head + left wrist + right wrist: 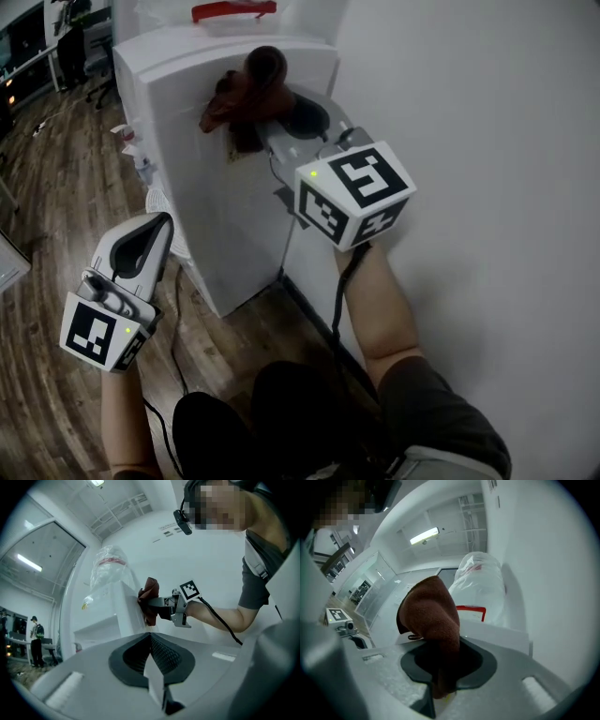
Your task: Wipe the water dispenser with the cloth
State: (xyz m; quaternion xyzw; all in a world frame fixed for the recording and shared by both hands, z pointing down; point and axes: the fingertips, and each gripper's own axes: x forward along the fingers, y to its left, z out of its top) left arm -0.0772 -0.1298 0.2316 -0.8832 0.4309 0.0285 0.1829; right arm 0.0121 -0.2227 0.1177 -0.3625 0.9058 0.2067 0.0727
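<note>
The brown cloth is bunched against the upper side edge of the white water dispenser, near 12 o'clock in the head view. The right gripper, at the cloth's 4 o'clock, has its jaws pinched on the cloth's lower folds. The left gripper hangs at 8 o'clock above the wood floor, apart from the dispenser, its jaws pressed together with nothing between them. A plastic-wrapped bottle stands on top of the dispenser.
</note>
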